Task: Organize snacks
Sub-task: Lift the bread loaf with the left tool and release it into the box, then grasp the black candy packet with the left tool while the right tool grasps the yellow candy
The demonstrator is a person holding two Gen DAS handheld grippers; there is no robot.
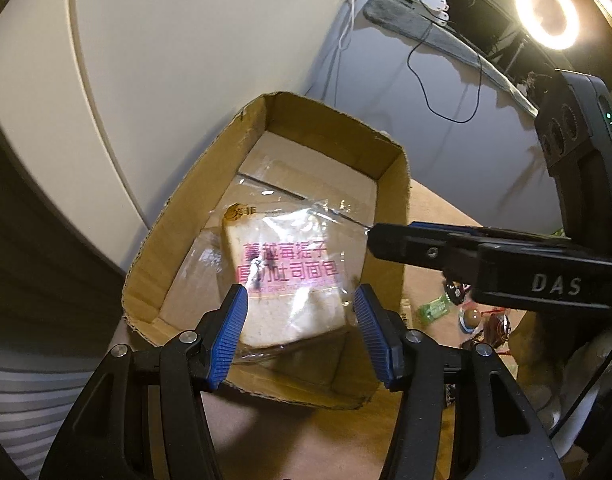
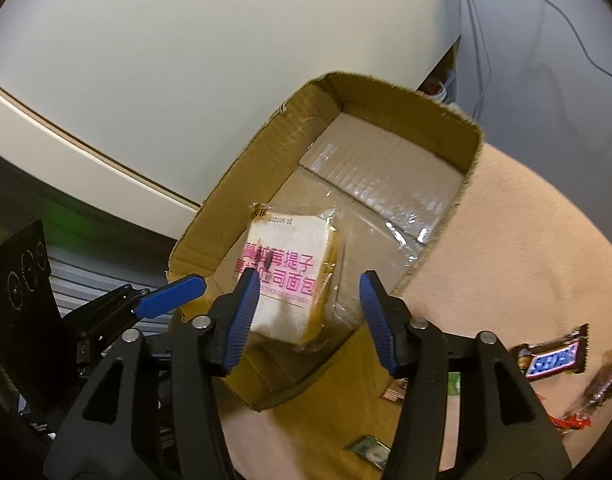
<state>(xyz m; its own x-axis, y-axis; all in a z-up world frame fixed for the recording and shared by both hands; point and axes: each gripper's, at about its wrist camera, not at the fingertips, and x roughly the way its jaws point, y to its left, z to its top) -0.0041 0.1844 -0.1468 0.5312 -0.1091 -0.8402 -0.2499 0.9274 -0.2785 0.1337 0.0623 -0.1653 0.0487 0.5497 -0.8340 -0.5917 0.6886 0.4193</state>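
Note:
A slice of toast in a clear wrapper with pink print point(image 1: 284, 280) lies in an open cardboard box point(image 1: 390, 168), near its front wall. It also shows in the right wrist view point(image 2: 284, 276), inside the box point(image 2: 438, 124). My left gripper point(image 1: 300, 332) is open above the box's front edge, its blue pads either side of the toast and apart from it. My right gripper point(image 2: 308, 316) is open too, above the box's near corner. In the left wrist view the right gripper point(image 1: 426, 248) reaches in from the right.
Loose snacks lie on the tan table right of the box: a Snickers bar point(image 2: 554, 358), a red-ended wrapped snack point(image 2: 598, 392), a green packet point(image 1: 434, 308), a small dark packet point(image 2: 370, 448). A white wall stands behind the box. A ring light point(image 1: 546, 12) glows at the far right.

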